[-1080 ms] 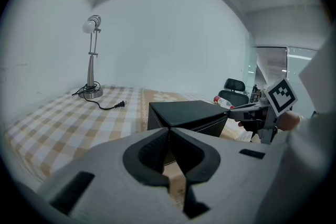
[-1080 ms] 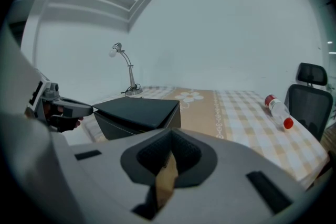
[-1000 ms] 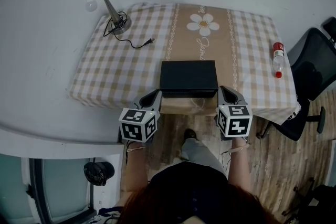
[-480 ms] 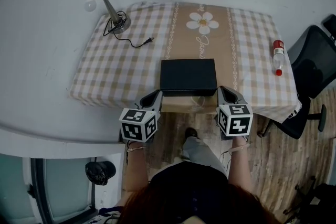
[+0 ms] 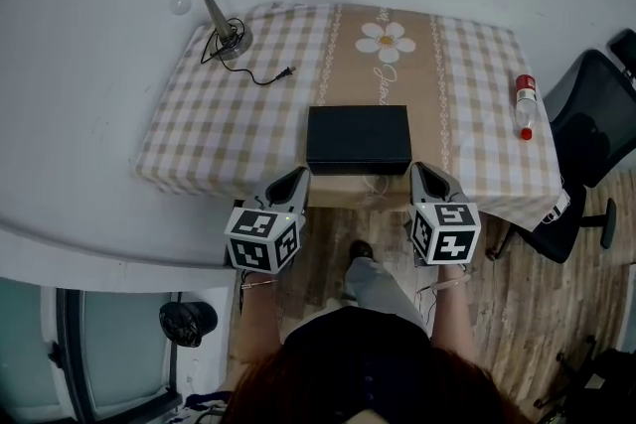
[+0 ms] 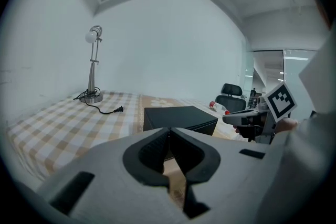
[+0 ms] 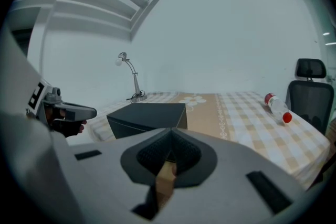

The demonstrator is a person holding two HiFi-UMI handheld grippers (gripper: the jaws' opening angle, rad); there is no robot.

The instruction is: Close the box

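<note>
A black box (image 5: 358, 139) sits near the table's front edge with its lid down flat. It also shows in the left gripper view as a low black box (image 6: 181, 117), and in the right gripper view (image 7: 149, 115). My left gripper (image 5: 296, 178) hangs just off the front edge, near the box's left front corner, and does not touch it. My right gripper (image 5: 421, 172) hangs the same way by the right front corner. On both grippers the jaws meet with nothing between them: left gripper (image 6: 169, 131), right gripper (image 7: 170, 135).
The table (image 5: 219, 124) has a checked cloth with a tan flowered runner. A desk lamp (image 5: 204, 0) and its loose cord (image 5: 260, 74) are at the back left. A red-capped bottle (image 5: 525, 106) lies at the right edge, with an office chair (image 5: 596, 114) beyond it.
Both grippers have drawn back a little from the box and now see its top more edge-on. The box has not moved and its lid stays down.
</note>
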